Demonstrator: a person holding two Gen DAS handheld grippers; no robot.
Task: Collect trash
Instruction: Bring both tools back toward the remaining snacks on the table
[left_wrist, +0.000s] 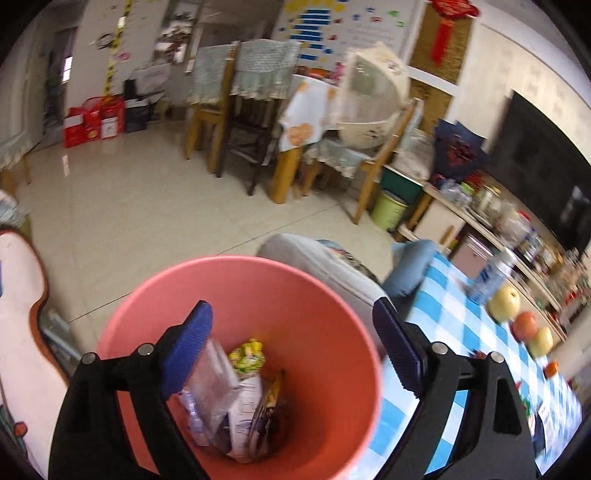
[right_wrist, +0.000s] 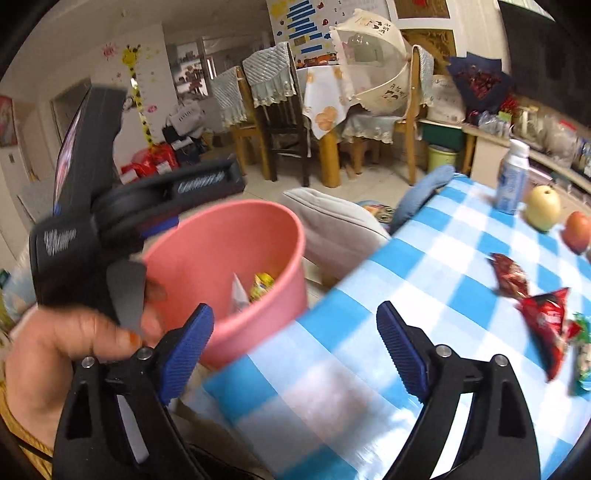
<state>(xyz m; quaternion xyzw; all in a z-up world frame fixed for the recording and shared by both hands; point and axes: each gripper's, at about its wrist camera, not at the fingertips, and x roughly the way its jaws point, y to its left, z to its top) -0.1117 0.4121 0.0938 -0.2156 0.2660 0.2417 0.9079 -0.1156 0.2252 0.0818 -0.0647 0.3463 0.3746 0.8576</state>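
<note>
A pink bin (left_wrist: 325, 295) stands on the floor beside the table and holds several wrappers (left_wrist: 240, 398). My left gripper (left_wrist: 291, 314) hangs open right above the bin's mouth, with nothing between its blue pads. In the right wrist view the same bin (right_wrist: 221, 251) is at the left. My right gripper (right_wrist: 295, 314) is open and empty over the edge of the blue-checked table (right_wrist: 424, 258). Two red wrappers (right_wrist: 546, 321) and a green-white one (right_wrist: 583, 354) lie on the cloth at the right.
A person's hand (right_wrist: 55, 350) holds the left tool's handle next to the bin. A white bottle (right_wrist: 511, 181), a pear (right_wrist: 543, 206) and an apple (right_wrist: 576, 232) stand at the table's far side. A grey cushion (right_wrist: 332, 221) lies behind the bin; chairs stand beyond.
</note>
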